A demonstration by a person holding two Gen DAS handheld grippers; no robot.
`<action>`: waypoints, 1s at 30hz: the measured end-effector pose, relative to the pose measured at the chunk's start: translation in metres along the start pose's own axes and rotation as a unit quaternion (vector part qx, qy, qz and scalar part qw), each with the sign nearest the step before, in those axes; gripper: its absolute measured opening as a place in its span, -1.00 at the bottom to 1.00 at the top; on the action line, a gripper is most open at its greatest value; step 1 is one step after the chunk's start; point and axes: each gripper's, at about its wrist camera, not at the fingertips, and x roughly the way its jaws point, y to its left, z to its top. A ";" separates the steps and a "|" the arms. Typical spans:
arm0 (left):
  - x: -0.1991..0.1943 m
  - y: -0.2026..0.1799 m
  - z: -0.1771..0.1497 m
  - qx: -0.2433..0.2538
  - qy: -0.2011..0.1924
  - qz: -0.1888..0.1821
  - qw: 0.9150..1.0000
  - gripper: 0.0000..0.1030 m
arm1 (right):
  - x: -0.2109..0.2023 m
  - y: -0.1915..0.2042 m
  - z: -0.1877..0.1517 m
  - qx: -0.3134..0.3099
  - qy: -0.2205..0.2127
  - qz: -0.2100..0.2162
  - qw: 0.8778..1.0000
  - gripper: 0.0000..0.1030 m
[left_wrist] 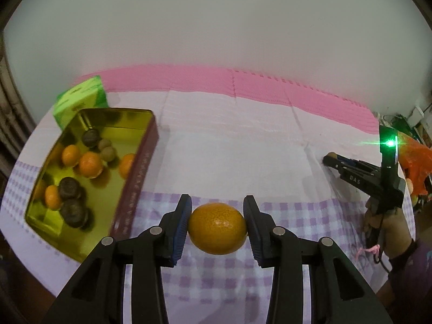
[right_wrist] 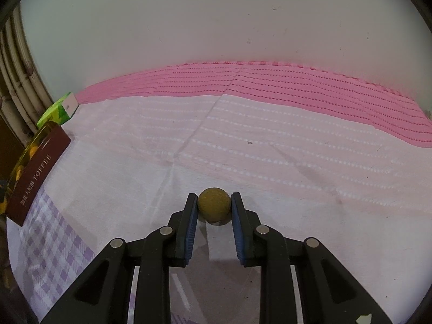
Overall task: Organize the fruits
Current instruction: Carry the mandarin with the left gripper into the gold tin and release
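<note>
My left gripper (left_wrist: pixel 217 216) is shut on an orange tangerine (left_wrist: pixel 217 228), held over the checked cloth just right of the gold tin (left_wrist: pixel 127 189). The tin holds several tangerines (left_wrist: pixel 90 164), dark round fruits (left_wrist: pixel 69 188) and small tan fruits (left_wrist: pixel 108 153). My right gripper (right_wrist: pixel 214 205) is shut on a small tan round fruit (right_wrist: pixel 214 204) at the white cloth; in the left wrist view it (left_wrist: pixel 330 159) shows at the far right. The tin also shows at the left edge of the right wrist view (right_wrist: pixel 40 172).
A green carton (left_wrist: pixel 81 98) stands behind the tin, also in the right wrist view (right_wrist: pixel 58 110). A pink mat (left_wrist: pixel 243 83) runs along the white wall at the back. An orange plastic bag (left_wrist: pixel 415 164) and clutter lie at the far right.
</note>
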 end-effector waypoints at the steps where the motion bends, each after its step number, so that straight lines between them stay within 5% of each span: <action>1: -0.004 0.003 -0.001 0.000 -0.003 0.000 1.000 -0.21 | 0.000 0.000 0.000 0.000 0.000 -0.001 1.000 -0.58; 12: -0.030 0.036 -0.010 -0.017 -0.020 0.011 1.000 -0.21 | 0.000 0.009 0.001 0.057 -0.001 -0.038 0.998 -0.55; 30: -0.029 0.069 -0.009 -0.050 -0.022 0.012 0.998 -0.21 | 0.002 0.049 -0.006 0.066 -0.013 -0.051 0.996 -0.53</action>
